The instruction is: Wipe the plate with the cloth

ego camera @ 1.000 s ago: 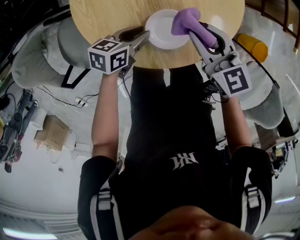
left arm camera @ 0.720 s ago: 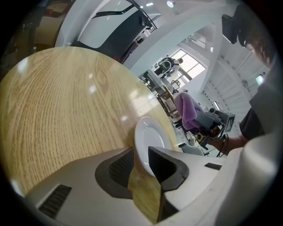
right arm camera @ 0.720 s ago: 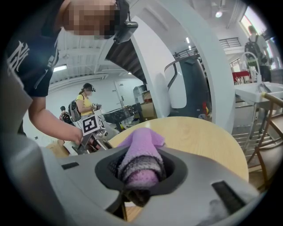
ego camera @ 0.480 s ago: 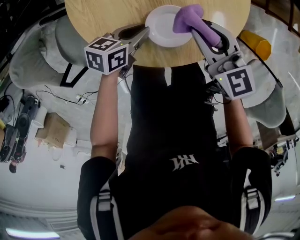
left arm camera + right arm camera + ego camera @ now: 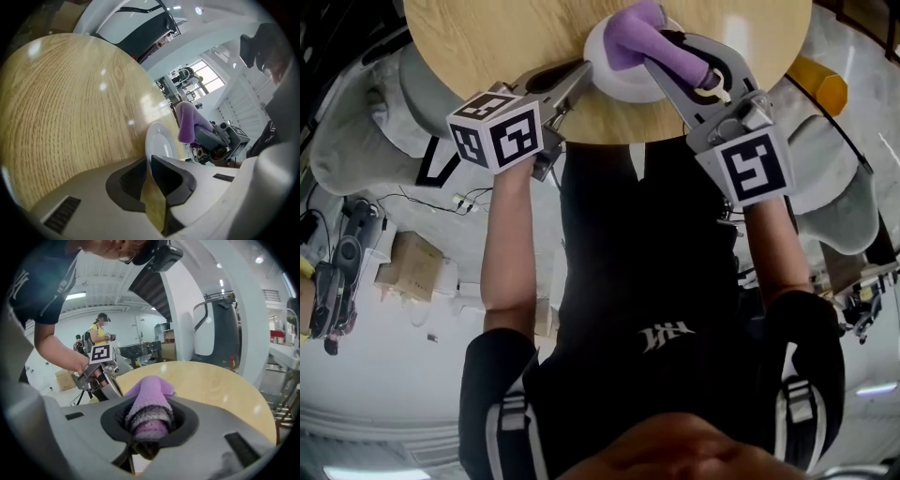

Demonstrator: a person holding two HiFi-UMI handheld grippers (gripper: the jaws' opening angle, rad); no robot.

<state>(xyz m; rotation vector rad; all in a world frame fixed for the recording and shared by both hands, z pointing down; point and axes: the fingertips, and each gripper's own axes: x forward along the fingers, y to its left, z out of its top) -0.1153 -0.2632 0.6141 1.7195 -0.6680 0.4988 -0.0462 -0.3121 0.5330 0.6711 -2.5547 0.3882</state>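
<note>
Two grippers meet at one plate (image 5: 609,82), which sits near the table (image 5: 487,47) edge closest to the person. The left gripper (image 5: 581,75) has just been closing its jaws, and its own view shows the plate's near rim running into the narrow gap between them. I read that as a clamp on the rim, with the dish stretching ahead and slightly right of the tips.

The right gripper (image 5: 661,58) is clamped on the cloth (image 5: 630,33), a purple wad that pokes out forward beyond its jaws. From that gripper the plate lies just ahead and under the wad, toward the left gripper. In the head view the cloth covers the plate's far part. From the left gripper's side it hangs over the far rim, but whether it presses on the surface I cannot tell.

The right hand is therefore the one placed to wipe. Its stroke would run across the dish toward the held rim, while the left hand steadies.
</note>
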